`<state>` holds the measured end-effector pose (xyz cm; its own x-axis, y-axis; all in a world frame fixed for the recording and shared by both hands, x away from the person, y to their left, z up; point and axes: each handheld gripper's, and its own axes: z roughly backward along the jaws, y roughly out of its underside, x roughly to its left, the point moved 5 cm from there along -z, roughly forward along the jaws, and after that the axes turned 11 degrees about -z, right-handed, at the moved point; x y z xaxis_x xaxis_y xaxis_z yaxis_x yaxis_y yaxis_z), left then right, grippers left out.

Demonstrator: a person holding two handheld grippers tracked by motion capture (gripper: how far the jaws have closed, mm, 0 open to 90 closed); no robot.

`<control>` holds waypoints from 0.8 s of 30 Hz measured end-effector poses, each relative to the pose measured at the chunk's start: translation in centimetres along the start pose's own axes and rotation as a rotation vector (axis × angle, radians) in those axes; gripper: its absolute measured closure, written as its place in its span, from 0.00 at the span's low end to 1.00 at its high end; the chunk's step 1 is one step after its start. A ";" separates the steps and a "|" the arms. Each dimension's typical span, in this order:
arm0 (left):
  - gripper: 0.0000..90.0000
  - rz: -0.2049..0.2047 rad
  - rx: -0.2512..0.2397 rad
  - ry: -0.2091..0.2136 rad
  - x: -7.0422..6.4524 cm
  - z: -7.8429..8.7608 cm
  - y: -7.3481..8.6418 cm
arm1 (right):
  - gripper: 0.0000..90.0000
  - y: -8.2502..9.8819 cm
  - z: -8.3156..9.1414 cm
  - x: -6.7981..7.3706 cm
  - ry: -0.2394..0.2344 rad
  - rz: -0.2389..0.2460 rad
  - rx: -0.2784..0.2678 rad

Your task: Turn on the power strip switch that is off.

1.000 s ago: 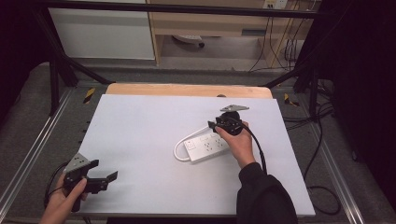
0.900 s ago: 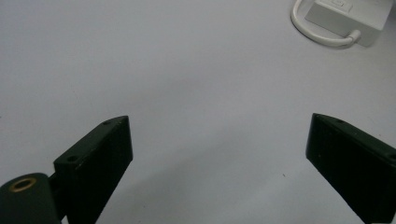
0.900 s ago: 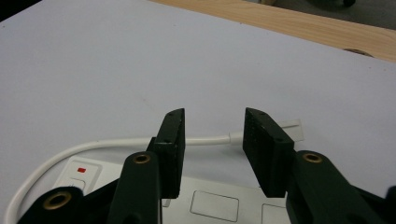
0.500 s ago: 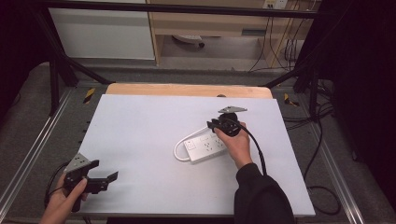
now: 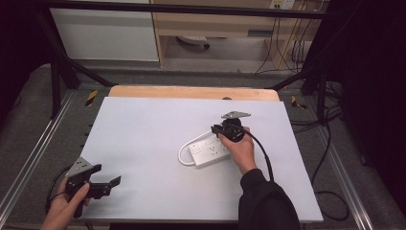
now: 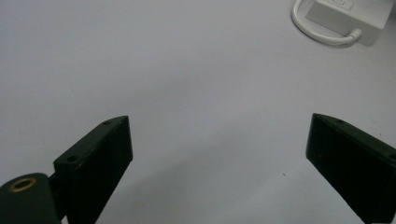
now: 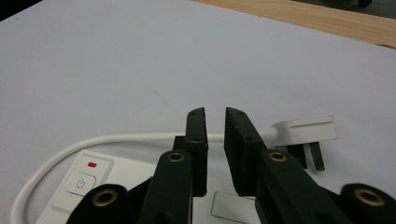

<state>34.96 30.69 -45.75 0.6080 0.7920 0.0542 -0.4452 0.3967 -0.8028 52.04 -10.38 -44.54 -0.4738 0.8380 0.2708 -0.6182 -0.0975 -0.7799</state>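
White power strip flat on counter, right of centre; cord looped round its switch end, white plug on the counter just beyond. Right tool over the strip, jaws just closing, now a narrow gap, nothing gripped, cord running behind them. Left tool near the front left corner, well apart from strip, jaws wide, empty.

One white power strip with one cord and one plug; two grippers, left and right; one table.
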 end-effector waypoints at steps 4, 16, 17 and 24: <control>0.08 0.006 -0.005 -0.003 0.0 0.0 0.0 | 0.94 0.3 0.0 0.0 0.004 0.013 0.005; 0.08 0.004 -0.007 -0.002 0.0 0.0 -0.1 | 1.00 2.2 0.9 -0.6 0.022 -0.015 -0.010; 0.08 0.004 -0.008 -0.002 0.0 0.0 -0.1 | 1.00 2.4 1.0 -0.7 0.026 -0.015 -0.011; 0.08 0.004 -0.005 -0.004 -0.1 0.0 -0.1 | 1.00 2.6 1.2 -0.5 0.037 0.001 -0.027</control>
<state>34.98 30.59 -45.70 0.6039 0.7953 0.0535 -0.4442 0.3915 -0.8058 49.91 -11.72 -46.02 -0.4508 0.8572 0.2489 -0.5998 -0.0844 -0.7956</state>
